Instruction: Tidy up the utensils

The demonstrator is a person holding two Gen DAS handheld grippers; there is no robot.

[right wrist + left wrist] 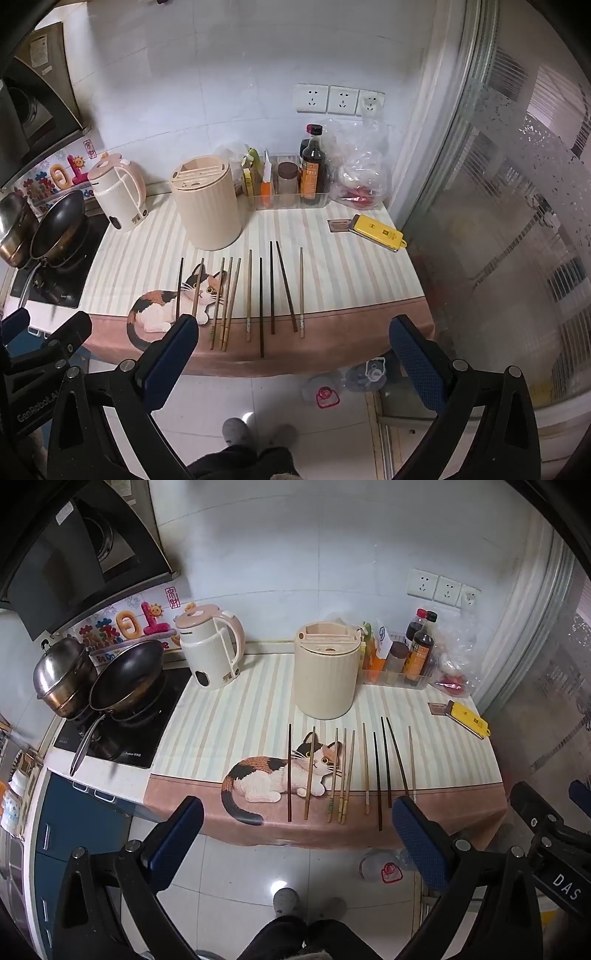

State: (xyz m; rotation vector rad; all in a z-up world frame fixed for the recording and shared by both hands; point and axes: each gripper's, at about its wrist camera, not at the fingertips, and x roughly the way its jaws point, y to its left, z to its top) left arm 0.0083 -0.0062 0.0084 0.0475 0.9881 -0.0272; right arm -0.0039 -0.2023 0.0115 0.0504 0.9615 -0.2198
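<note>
Left to right: wok (pixel 127 679) on stove, kettle (pixel 210 648), cream holder (pixel 327 670) behind, 10 chopsticks (pixel 343 775) in a loose row on the cat mat (pixel 221 731), yellow box (pixel 469 718) far right. Nothing picked yet. Likely best: take 1 stick mid-shaft, keep it level, tip it upright into the holder's slot. Left gripper (pixel 295 843) wide open, empty, off the mat edge. Right gripper (pixel 291 360) wide open, empty, touching nothing.
</note>
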